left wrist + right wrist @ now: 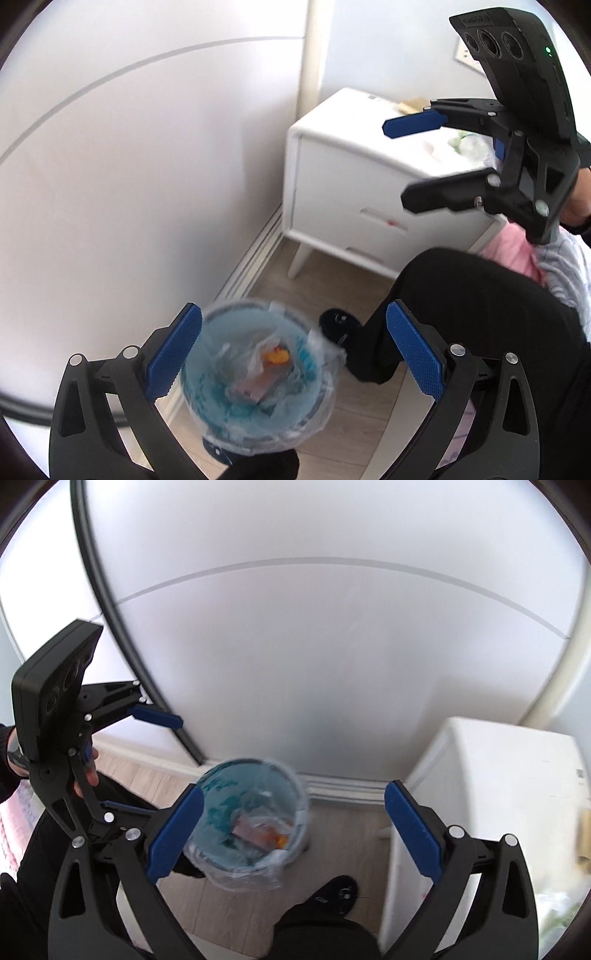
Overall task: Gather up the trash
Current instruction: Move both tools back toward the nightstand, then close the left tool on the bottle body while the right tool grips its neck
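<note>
Lined bin (255, 373) (trash inside) below left gripper (295, 354), right gripper (295, 834), both wide, empty

A bedroom in a home. A white nightstand (354, 177) with two drawers and slanted legs stands on pale wood-look flooring (314, 288) against a plain white wall (147, 166) with a skirting board. Pink and striped bedding (517, 254) shows just beside it. A small lined bin (251, 819) stands on the floor near the wall.
</note>
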Motion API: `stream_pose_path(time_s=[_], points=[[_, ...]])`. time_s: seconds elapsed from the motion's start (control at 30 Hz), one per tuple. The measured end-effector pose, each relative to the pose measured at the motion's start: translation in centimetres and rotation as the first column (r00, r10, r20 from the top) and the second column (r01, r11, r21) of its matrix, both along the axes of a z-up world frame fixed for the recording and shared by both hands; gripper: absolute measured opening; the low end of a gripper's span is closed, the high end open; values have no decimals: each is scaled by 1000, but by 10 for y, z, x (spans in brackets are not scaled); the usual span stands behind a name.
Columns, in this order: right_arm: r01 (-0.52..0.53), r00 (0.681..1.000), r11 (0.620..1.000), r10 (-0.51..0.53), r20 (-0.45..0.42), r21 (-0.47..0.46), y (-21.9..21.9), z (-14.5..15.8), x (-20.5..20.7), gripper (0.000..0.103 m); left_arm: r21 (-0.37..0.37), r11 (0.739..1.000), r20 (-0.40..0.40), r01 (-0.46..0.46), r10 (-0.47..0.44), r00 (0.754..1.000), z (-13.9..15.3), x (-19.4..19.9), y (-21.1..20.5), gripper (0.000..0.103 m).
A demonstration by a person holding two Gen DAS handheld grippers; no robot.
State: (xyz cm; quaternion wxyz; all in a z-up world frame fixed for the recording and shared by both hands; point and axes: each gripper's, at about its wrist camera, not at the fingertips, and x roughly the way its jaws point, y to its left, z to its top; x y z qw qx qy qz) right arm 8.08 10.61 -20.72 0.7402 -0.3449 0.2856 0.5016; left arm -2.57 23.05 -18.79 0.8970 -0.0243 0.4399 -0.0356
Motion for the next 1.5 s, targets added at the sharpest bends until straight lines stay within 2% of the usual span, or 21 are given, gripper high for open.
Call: stream_pose_path(time_s=[0.2, 0.37, 0.6, 0.77, 0.87, 1.2, 1.43, 1.5], points=[[88, 994, 993, -92, 51, 78, -46, 50, 14, 96, 34, 995, 59, 89, -91, 994, 36, 27, -26, 97], [179, 978, 975, -192, 86, 134, -92, 85, 32, 96, 60, 987, 107, 149, -155, 982, 65, 51, -49, 97], [313, 933, 927, -340, 115, 204, -161, 122, 60, 96, 92, 966, 138, 243, -254, 957, 93, 91, -87, 97], [423, 889, 874, -451, 78, 238, -215, 146, 77, 96, 95, 943, 150, 318, -329, 932, 105, 114, -117, 97], [458, 871, 858, -486, 78, 232, -239, 151, 81, 96, 95, 926, 150, 365, -376, 914, 110, 127, -140, 97], [495, 854, 857, -510, 103, 146, -294, 156, 98, 96, 103, 867, 151, 487, -498, 854, 119, 160, -214, 97], [486, 861, 864, -499, 95, 131, -305, 145, 107, 96, 111, 825, 117, 553, -564, 818, 108, 177, -266, 97], [482, 864, 868, -494, 96, 120, -307, 140, 109, 96, 113, 820, 106, 561, -572, 814, 104, 182, -279, 97]])
